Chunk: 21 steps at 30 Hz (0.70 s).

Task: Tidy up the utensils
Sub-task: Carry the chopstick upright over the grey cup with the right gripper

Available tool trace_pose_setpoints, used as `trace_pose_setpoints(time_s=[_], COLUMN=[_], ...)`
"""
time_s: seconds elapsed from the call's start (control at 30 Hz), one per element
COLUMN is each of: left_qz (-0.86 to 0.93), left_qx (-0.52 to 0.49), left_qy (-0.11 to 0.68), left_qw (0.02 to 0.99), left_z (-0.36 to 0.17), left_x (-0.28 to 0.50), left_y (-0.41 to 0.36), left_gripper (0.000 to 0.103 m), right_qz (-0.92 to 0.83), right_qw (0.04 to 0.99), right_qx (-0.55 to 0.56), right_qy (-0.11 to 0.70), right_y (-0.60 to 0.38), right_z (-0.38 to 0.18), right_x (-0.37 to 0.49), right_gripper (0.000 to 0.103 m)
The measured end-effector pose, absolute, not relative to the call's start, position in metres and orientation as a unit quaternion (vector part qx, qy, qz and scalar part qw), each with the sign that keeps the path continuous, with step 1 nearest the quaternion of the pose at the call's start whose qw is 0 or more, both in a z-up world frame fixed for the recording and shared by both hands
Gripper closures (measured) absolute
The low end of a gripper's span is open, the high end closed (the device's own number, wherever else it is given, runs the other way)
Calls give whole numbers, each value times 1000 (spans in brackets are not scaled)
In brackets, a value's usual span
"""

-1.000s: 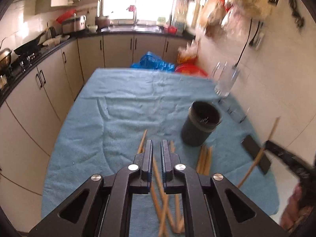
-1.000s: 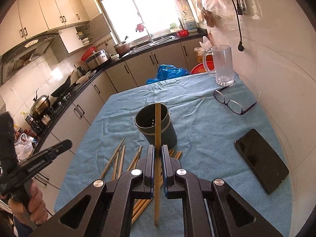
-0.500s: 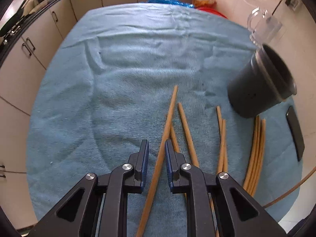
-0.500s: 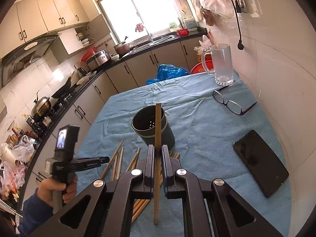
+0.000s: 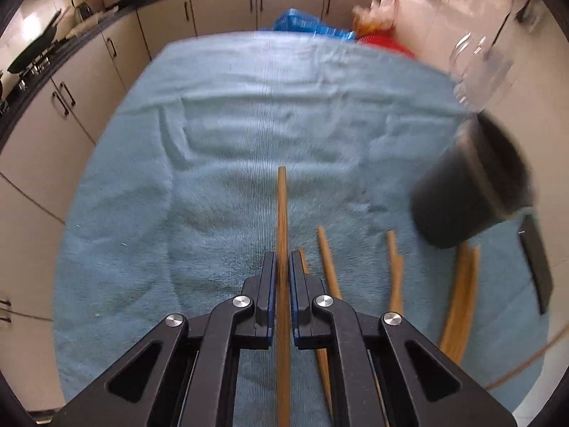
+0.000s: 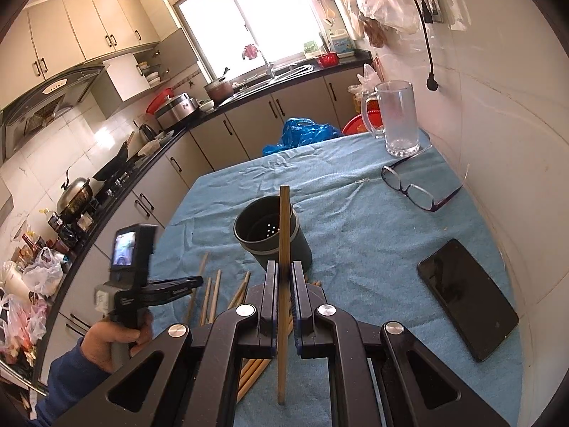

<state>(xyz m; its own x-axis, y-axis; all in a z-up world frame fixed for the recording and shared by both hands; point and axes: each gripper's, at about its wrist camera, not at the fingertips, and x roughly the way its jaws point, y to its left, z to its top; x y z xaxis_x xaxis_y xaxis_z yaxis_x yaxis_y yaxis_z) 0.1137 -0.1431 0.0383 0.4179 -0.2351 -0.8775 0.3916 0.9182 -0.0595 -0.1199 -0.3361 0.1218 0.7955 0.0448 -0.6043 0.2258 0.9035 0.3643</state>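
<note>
One wooden chopstick [image 5: 282, 220] stood clamped lengthwise in the left tool [image 5: 282, 267], another [image 6: 283, 235] in the right tool [image 6: 283, 277]. More chopsticks [image 5: 458, 299] lay scattered beside the upright, empty dark holder [image 6: 272, 233].

Daylight floods in through the window [image 6: 245, 25], which is blown out to plain white. The white wall tiles [image 6: 89, 135] catch a soft glare. Shadows on the blue cloth [image 6: 355, 220] are faint. Both views bend strongly toward dark rounded corners. The left wrist view is smeared, the dark cup [image 5: 473, 192] and glass mug [image 5: 480, 71] most of all, probably from motion.
</note>
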Motion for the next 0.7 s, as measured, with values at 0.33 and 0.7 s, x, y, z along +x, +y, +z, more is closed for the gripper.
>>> trace_pose_setpoints(time_s=[0.33,0.7], left_qz=[-226,-251], left_qx=[31,3], left_qy=[407,363], left_qw=[884,897], left_z=[133,185], left_x=[60,46], left_y=[-108,-105], left_gripper=[97,97], right_qz=[-44,-42], right_qw=[930,938], right_qx=[215,209], right_qy=[295,273], right_y=[-334,-333], right_z=[139,165], right_x=[-125,-124], right_gripper=[96,96])
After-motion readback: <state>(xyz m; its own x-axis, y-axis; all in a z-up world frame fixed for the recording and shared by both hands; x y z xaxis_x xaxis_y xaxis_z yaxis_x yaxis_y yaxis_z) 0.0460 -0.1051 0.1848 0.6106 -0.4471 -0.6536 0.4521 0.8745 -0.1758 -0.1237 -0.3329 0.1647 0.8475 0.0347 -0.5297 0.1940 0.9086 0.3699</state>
